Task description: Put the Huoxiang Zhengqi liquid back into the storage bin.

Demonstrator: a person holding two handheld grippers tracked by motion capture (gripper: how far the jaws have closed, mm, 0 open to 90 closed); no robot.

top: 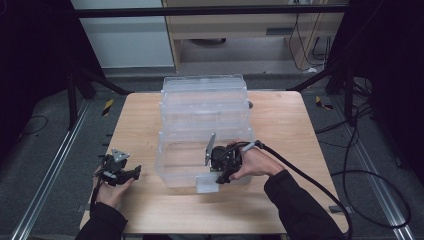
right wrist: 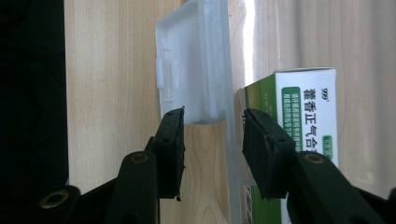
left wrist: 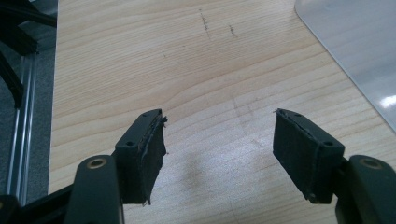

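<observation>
Carton (right wrist: 306, 112) inside clear bin (top: 200, 115)

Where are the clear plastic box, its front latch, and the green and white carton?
clear plastic box (top: 202, 107), high view, on its lid.
front latch (right wrist: 191, 70), right gripper view, on its outer face.
green and white carton (right wrist: 308, 102), right gripper view, on its printed face.

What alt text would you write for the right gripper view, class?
The right tongs straddle the front wall and latch tab of a clear plastic box, jaws open on either side of it. Beside the right jaw, behind the wall, stands a green-and-white carton; a wooden table lies beyond.
</observation>
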